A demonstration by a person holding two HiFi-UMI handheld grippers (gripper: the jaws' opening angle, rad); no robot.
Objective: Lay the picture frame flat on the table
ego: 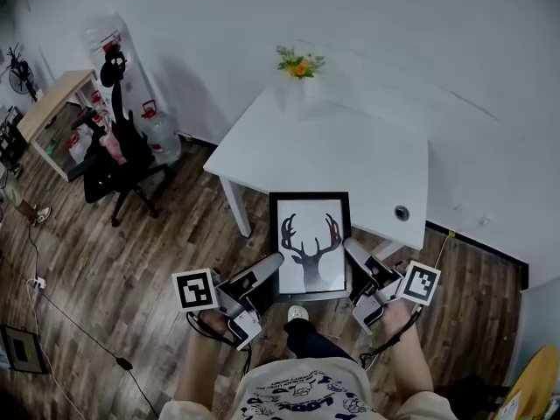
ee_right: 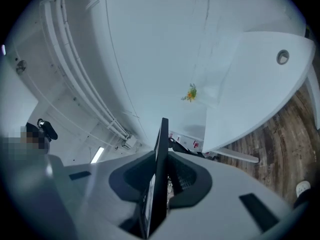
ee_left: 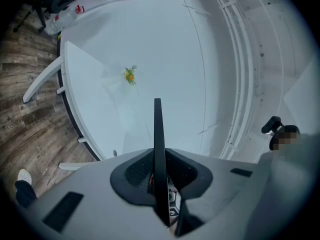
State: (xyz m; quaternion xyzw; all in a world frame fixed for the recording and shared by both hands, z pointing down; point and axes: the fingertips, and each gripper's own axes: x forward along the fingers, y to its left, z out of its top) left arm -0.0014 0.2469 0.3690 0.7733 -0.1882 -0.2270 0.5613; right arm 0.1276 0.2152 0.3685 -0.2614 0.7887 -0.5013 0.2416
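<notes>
A black picture frame (ego: 310, 245) with a deer-head print hangs in the air between me and the white table (ego: 289, 151), its face turned up to the head camera. My left gripper (ego: 269, 269) is shut on its left edge and my right gripper (ego: 354, 256) is shut on its right edge. In the left gripper view the frame (ee_left: 158, 149) shows edge-on as a thin dark blade between the pads. The right gripper view shows the same frame (ee_right: 160, 169) edge-on, clamped between the jaws. The frame's lower edge overlaps the table's near edge in the head view.
A small vase of yellow flowers (ego: 299, 65) stands at the table's far edge. A round cable hole (ego: 402, 212) sits near the table's right front corner. A black office chair (ego: 118, 160), water bottles (ego: 160, 134) and a wooden desk (ego: 52, 103) stand to the left on the wooden floor.
</notes>
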